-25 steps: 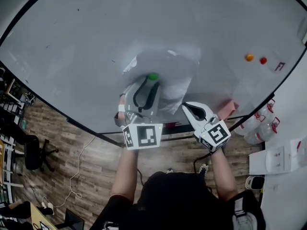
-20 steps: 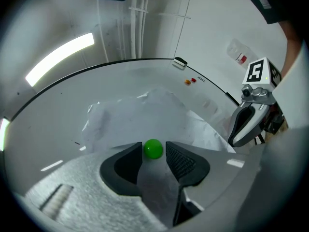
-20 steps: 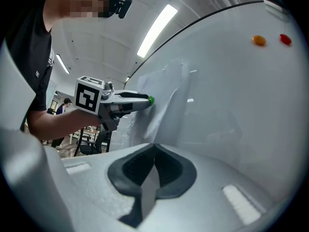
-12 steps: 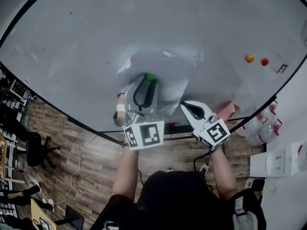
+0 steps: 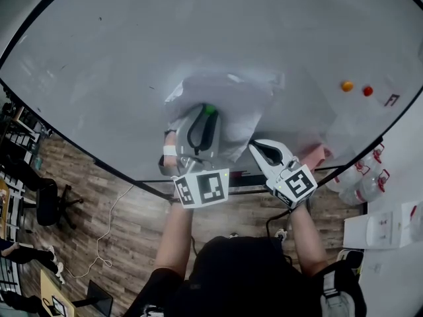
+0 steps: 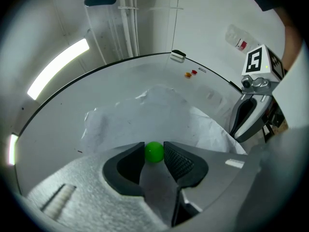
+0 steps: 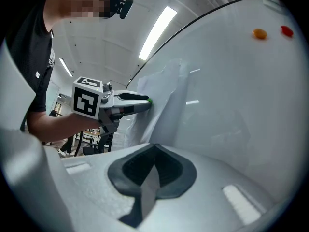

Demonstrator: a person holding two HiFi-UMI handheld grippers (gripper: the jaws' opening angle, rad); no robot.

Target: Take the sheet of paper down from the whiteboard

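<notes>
Left hand-held gripper [image 6: 154, 155], jaws just closing, pinches the green magnet [image 6: 154, 151] that pins the sheet of paper [image 6: 159, 111] to the whiteboard [image 6: 116, 81]; right hand-held gripper [image 7: 154, 147] waits clenched, empty.

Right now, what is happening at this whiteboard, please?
A person stands at the whiteboard with a gripper in each hand. The left gripper has just been closing its jaws on the green magnet that sits on the crumpled sheet of paper; the pads seem to touch it on both sides. The right gripper is shut and empty, beside the sheet. The paper is not yet down.
</notes>
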